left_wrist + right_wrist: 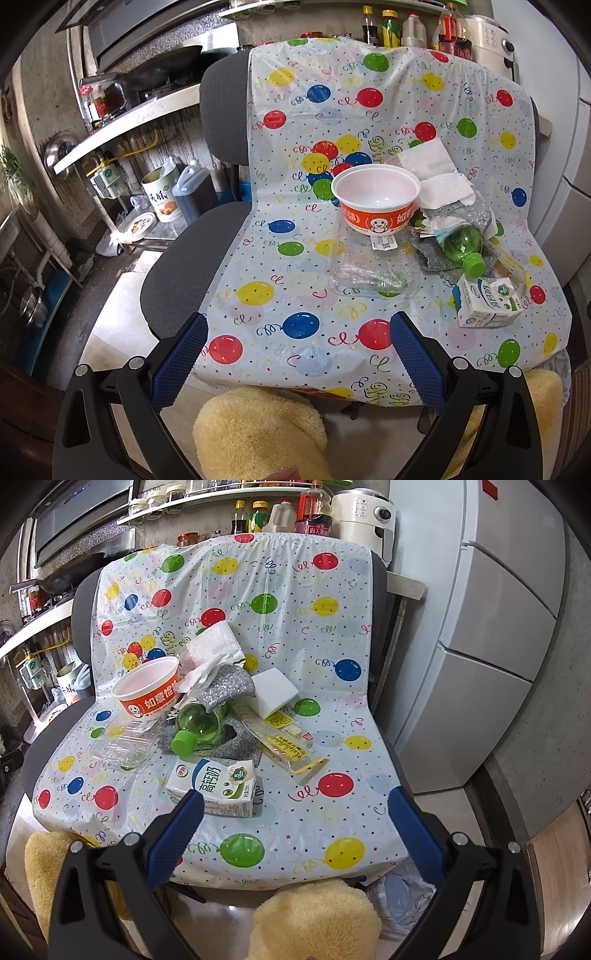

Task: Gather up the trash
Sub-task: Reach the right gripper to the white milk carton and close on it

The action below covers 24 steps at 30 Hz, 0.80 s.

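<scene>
Where trash clusters, green bottle lies sideways.

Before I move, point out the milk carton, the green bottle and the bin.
milk carton (216,788), right wrist view, on its printed top face.
green bottle (197,725), right wrist view, on its clear green body.
bin (400,897), right wrist view, on its plastic liner.

Balloon-print sheet drapes chair; fridge.

Left tongs and right tongs gape wide (both empty).
</scene>
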Each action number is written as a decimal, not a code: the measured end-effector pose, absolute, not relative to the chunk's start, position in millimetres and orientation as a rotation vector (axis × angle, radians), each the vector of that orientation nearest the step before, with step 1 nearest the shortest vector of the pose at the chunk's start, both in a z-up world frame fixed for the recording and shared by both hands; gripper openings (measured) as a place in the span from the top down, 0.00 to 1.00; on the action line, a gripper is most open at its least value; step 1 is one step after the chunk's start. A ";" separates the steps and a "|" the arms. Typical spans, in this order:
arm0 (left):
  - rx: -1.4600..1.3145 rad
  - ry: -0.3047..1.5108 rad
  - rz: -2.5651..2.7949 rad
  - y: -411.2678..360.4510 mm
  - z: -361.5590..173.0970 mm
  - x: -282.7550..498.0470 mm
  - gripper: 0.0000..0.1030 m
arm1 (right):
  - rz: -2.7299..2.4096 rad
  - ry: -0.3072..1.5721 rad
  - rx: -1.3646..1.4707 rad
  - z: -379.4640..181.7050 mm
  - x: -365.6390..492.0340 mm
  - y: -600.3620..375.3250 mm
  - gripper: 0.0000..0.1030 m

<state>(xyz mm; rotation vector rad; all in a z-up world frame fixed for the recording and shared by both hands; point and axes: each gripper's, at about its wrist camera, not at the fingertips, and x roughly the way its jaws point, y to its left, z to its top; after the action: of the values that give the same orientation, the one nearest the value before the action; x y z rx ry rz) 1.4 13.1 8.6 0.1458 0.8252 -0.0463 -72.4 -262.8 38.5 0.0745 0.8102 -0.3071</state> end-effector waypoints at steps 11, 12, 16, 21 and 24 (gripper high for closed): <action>0.136 0.872 -0.084 9.5 -31.8 27.1 0.07 | -0.193 0.775 0.100 5.7 -56.4 -261.8 0.06; 0.134 0.874 -0.091 8.4 -35.6 29.7 0.07 | -0.192 0.754 0.092 2.4 -54.3 -260.7 0.06; 0.148 0.885 -0.103 1.0 -50.9 39.3 0.07 | -0.154 0.794 0.086 -13.6 -41.1 -255.8 0.06; 0.175 0.899 -0.102 -5.4 -68.0 50.2 0.07 | -0.119 0.856 0.075 -36.6 -24.9 -250.6 0.06; 0.186 0.882 -0.126 -8.8 -74.4 53.9 0.07 | -0.067 0.903 0.081 -56.8 -14.6 -249.4 0.06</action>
<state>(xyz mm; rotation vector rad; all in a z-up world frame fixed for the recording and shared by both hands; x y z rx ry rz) 53.9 -8.8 -74.4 0.1857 0.8816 -0.1258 -14.6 -249.4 -56.8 0.0812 0.9035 -0.0675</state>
